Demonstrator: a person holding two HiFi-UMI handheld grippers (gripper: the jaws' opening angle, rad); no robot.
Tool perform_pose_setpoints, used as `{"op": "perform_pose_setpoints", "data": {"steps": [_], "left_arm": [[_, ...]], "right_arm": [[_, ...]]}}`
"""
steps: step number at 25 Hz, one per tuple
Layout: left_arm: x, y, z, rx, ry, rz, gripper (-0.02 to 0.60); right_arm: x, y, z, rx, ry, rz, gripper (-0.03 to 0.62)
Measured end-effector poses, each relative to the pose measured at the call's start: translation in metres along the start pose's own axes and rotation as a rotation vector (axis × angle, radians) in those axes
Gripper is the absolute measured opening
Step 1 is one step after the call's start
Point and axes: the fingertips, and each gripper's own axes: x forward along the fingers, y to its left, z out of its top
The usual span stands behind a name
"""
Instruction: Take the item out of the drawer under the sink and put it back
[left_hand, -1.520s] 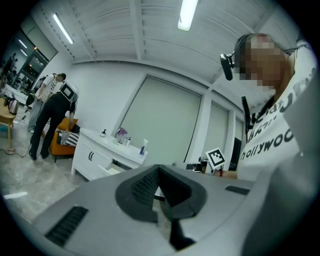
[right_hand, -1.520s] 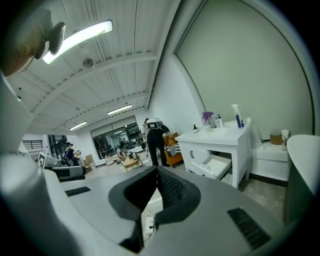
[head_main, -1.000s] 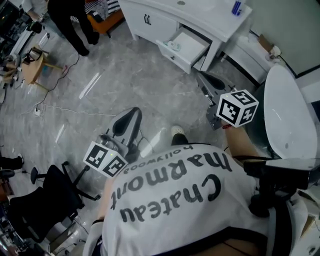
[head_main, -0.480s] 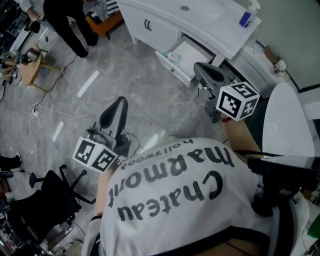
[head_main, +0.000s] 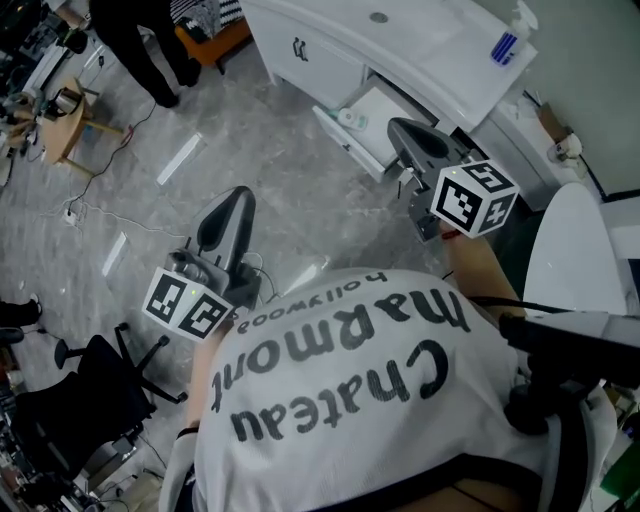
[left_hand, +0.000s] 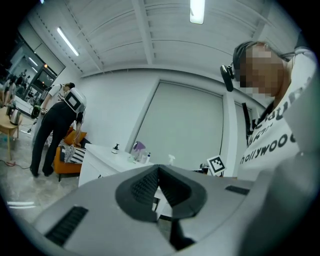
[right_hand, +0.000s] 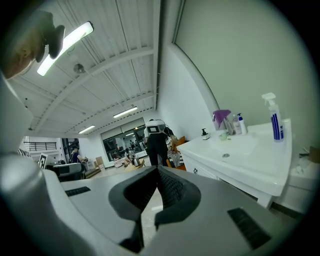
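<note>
A white sink cabinet stands at the top of the head view with one drawer pulled open. A small pale item lies at the drawer's front left. My right gripper is shut and empty, its tip just right of the open drawer and above the floor. My left gripper hangs over the grey floor well short of the cabinet, also shut with nothing in it. In the left gripper view the pads meet; in the right gripper view the gripper points along the cabinet.
A blue spray bottle stands on the cabinet top beside the basin. A white rounded fixture is at the right. A person in black stands at the far left. An office chair and cables are on the floor at the left.
Both grippers have moved forward towards the sink cabinet, and the open drawer now lies closer to the right gripper's tip. Both stay shut.
</note>
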Motion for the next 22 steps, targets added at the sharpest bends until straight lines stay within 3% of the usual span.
{"op": "perform_pose_setpoints", "data": {"steps": [5,8,13,22], "left_arm": [[0.003,0.002,0.008,-0.089,-0.063,-0.055,0.009],[0.01,0.004,0.01,-0.057,-0.052,-0.079,0.009],[0.038,0.028,-0.003,0.002,0.069,-0.052,0.009],[0.118,0.105,0.041,-0.072,-0.004,-0.123,0.009]], "right_arm": [[0.009,-0.008,0.018,0.059,-0.097,0.043,0.011],[0.024,-0.01,0.013,-0.015,-0.045,0.031,0.011],[0.048,-0.02,0.008,-0.044,-0.004,0.011,0.011],[0.102,-0.075,0.034,-0.04,-0.031,-0.102,0.011]]}}
